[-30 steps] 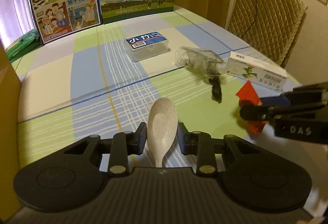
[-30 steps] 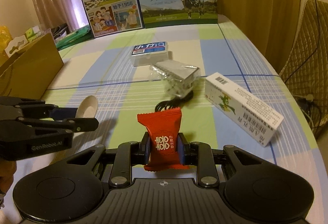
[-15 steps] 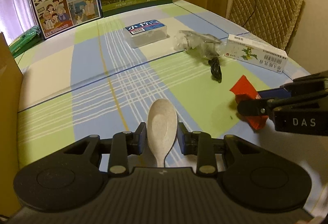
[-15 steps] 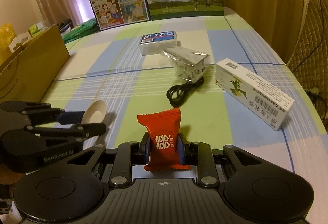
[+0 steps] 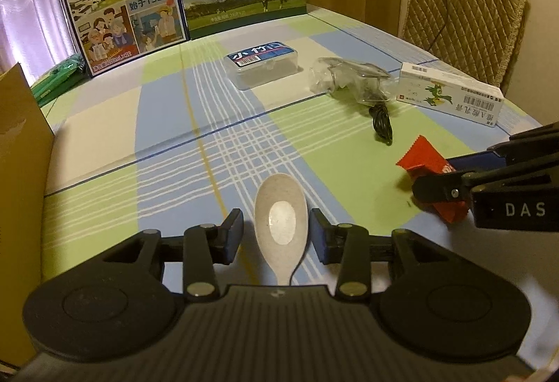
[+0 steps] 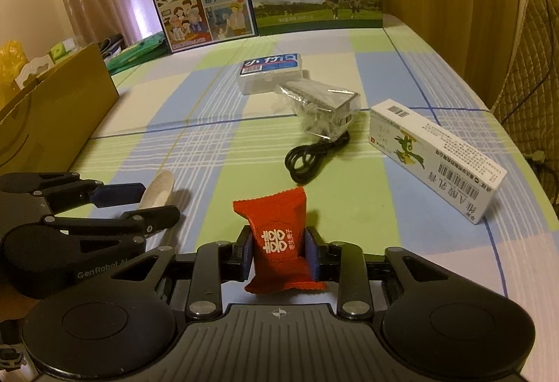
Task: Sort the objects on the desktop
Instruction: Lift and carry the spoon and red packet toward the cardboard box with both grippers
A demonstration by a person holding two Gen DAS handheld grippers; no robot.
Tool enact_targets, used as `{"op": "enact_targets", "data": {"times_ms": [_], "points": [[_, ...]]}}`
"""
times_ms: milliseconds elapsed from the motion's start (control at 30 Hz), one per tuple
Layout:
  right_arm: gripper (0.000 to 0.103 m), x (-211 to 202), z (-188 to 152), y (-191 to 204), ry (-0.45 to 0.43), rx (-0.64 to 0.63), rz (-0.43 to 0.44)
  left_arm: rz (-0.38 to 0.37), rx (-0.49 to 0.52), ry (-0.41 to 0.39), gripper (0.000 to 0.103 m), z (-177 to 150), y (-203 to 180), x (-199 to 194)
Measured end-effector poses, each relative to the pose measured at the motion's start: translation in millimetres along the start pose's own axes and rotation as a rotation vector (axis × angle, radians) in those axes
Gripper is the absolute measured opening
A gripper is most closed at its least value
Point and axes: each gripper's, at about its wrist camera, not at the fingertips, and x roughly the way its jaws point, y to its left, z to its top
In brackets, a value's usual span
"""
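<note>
Two items were in hand at once. We had the spoon [image 5: 281, 228] lying between the spread fingers of the left gripper [image 5: 276, 230], jaws clear of the bowl on both sides, so it looked set down on the table [image 5: 167, 123], not gripped. We had the red candy [image 6: 279, 242] pinched upright in the right gripper [image 6: 279, 251], just right of the spoon. Further out sat the black cable [image 6: 311, 155], bagged charger [image 6: 321, 106], clear plastic case [image 6: 270, 72] and white carton [image 6: 436, 155], well apart from both grippers. Cardboard box [image 6: 59, 109] stood at the left edge, likely the sort target. Our advice: back the left gripper straight off without nudging the spoon, keep the candy squeeze light, and keep the two grippers apart.
</note>
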Motion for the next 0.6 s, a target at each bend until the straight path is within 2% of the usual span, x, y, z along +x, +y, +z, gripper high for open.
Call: {"op": "enact_targets", "data": {"times_ms": [67, 133, 267, 367, 600], "points": [[0.035, 0.5, -0.6, 0.0, 0.001, -0.001, -0.001, 0.008, 0.014, -0.004, 0.036, 0.1, -1.9, -0.2], [0.037, 0.3, -1.1, 0.1, 0.0, -0.003, -0.003, 0.002, 0.017, -0.003, 0.028, 0.8, -2.4, 0.3], [0.047, 0.0, -1.9, -1.1, -0.003, -0.006, -0.011, 0.003, 0.006, 0.003, 0.027, 2.0, -2.3, 0.4], [0.05, 0.7, -2.0, -2.0, -0.002, -0.009, -0.009, -0.011, -0.025, 0.015, 0.027, 2.5, 0.8, -0.4], [0.05, 2.1, -3.2, 2.7, -0.002, -0.05, -0.022, -0.03, -0.027, 0.005, 0.027, 6.5, -0.7, -6.0]]}}
